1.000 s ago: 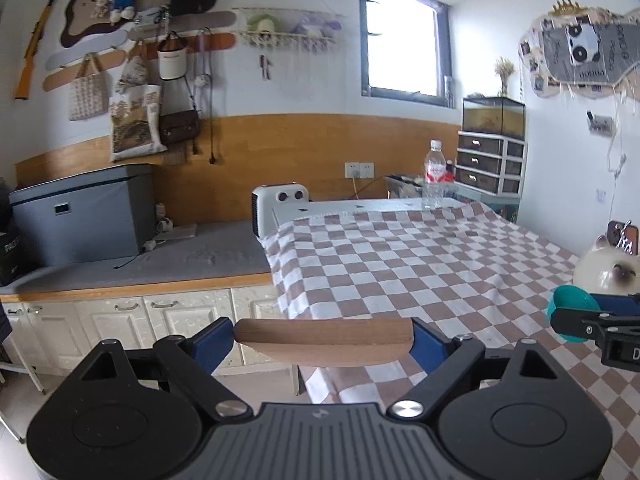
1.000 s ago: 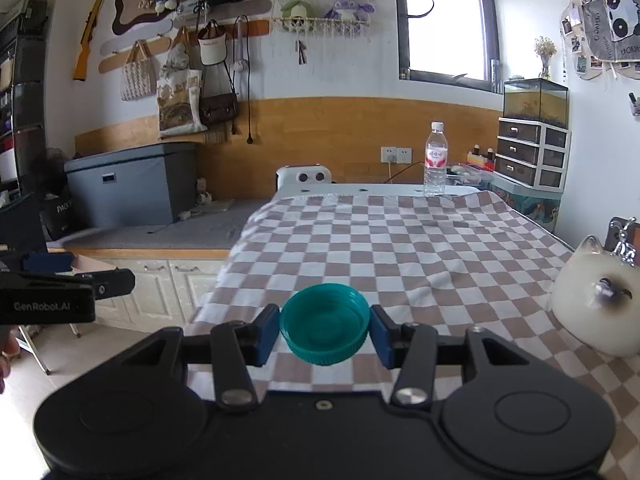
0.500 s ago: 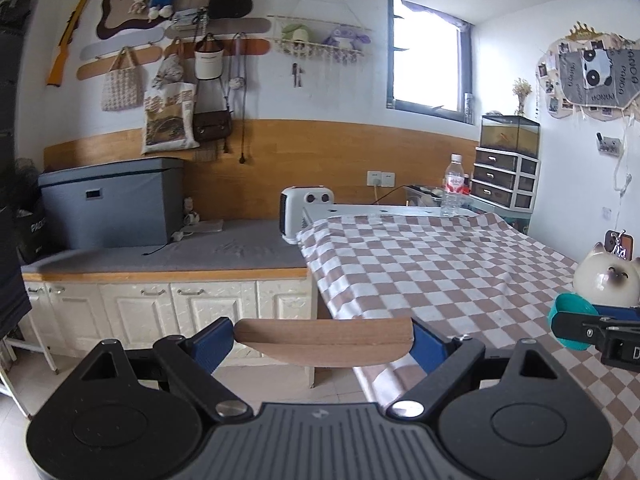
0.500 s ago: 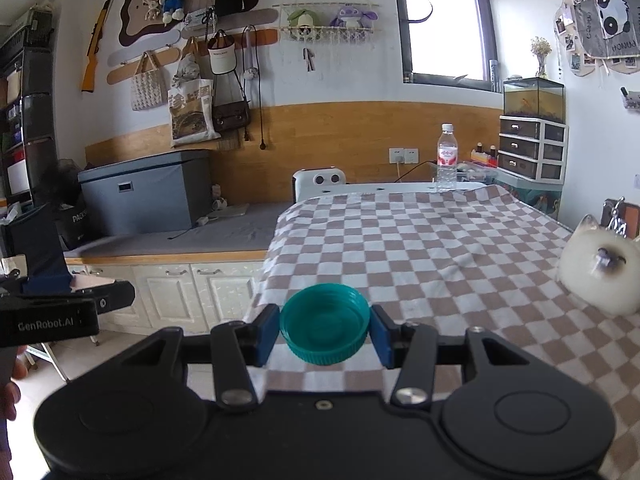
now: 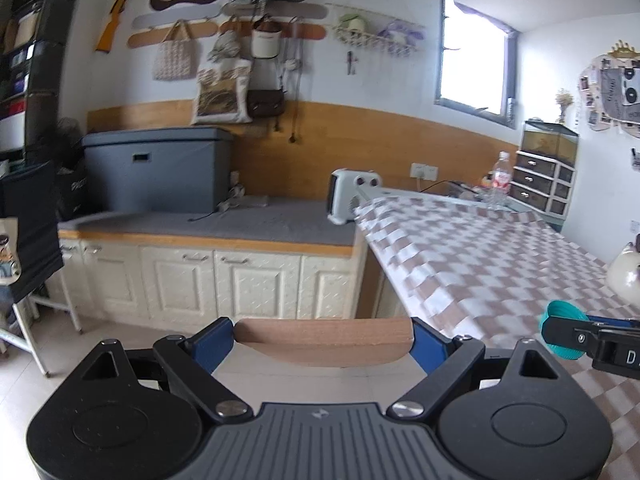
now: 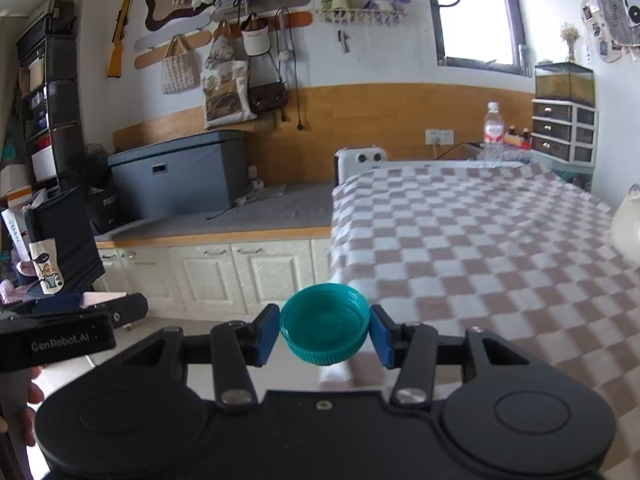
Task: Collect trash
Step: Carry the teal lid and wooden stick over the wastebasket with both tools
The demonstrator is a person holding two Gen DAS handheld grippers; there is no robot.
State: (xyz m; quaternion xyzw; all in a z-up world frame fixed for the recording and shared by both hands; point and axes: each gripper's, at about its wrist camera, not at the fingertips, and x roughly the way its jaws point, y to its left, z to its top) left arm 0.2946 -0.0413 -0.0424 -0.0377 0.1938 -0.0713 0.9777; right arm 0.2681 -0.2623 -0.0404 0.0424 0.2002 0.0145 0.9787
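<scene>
Cap (image 6: 325, 329) (teal) clamped between right gripper (image 6: 325, 334) pads; left gripper (image 5: 323, 342) grasps a wood piece (image 5: 323, 340) beside checkered table (image 5: 480, 256).

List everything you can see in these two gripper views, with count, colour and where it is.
bottle cap: one, teal, between the right gripper's pads
wooden piece: one, brown, flat, between the left gripper's pads
checked tablecloth: one, brown and white, over the table on the right
water bottle: one, clear with red label, far end of the table
white heater: one, on the counter by the table's far corner
grey storage box: one, on the counter
cabinets: cream, under the counter
cat figure: one, white, right edge of the table
hanging bags: several, on the wall
drawer unit: one, white, far right
left gripper: shut on the wooden piece
right gripper: shut on the bottle cap
</scene>
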